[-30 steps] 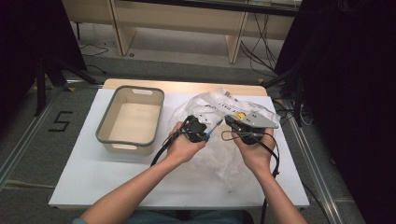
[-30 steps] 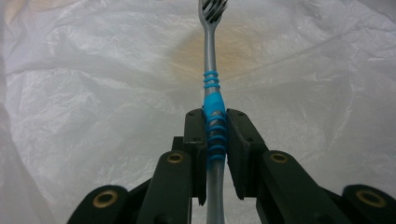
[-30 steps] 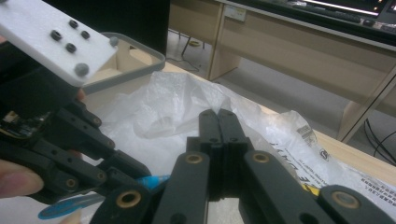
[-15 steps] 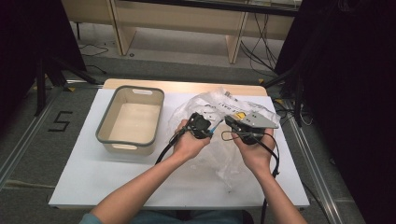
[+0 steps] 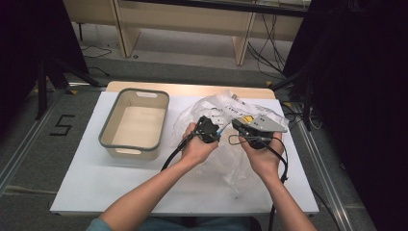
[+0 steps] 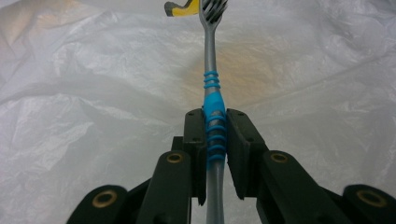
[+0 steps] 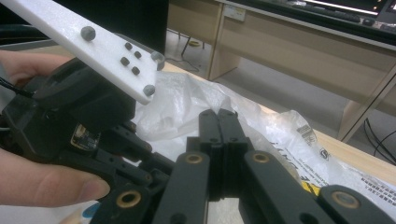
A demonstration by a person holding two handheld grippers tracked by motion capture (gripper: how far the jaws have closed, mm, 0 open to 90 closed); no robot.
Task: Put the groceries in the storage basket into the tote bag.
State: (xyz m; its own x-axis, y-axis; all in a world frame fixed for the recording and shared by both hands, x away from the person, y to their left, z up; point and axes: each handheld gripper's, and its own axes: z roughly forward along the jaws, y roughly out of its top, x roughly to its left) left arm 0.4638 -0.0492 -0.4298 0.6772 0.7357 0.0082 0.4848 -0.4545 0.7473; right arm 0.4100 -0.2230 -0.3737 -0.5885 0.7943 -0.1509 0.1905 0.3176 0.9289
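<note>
1. Two claws meet over a crumpled plastic bag [image 5: 231,144] on the desk [image 5: 86,178]. The left claw [image 5: 216,132] pinches a toothbrush [image 6: 214,116]; the right claw [image 7: 218,122] is pressed together, and whether any film is caught between its jaws cannot be told.
2. Toothbrush position: the handle runs straight out ahead of the left claw, its bristled head at the far end above the bag, next to a yellow mark [image 6: 180,8] on the film. In the high view its blue part [image 5: 220,130] shows between the two claws.
3. Grip site: the jaws close on the blue ribbed section of the handle. This looks like rubbery grip material and probably resists slipping better than the smooth grey shaft on either side of it.
4. Handling, toothbrush: judged light, slim and stiff. A narrow handle may pivot between flat pads, so a hold near mid-length, square across the ribs, seems best.
5. Handling, bag: thin, soft, slick film that creases and bears no load. It should be pinched at an edge or fold, and it would likely drag or cling if the brush snags it.
6. A grey-rimmed bin [image 5: 132,126] stands left of the left claw, apart from the bag.
</note>
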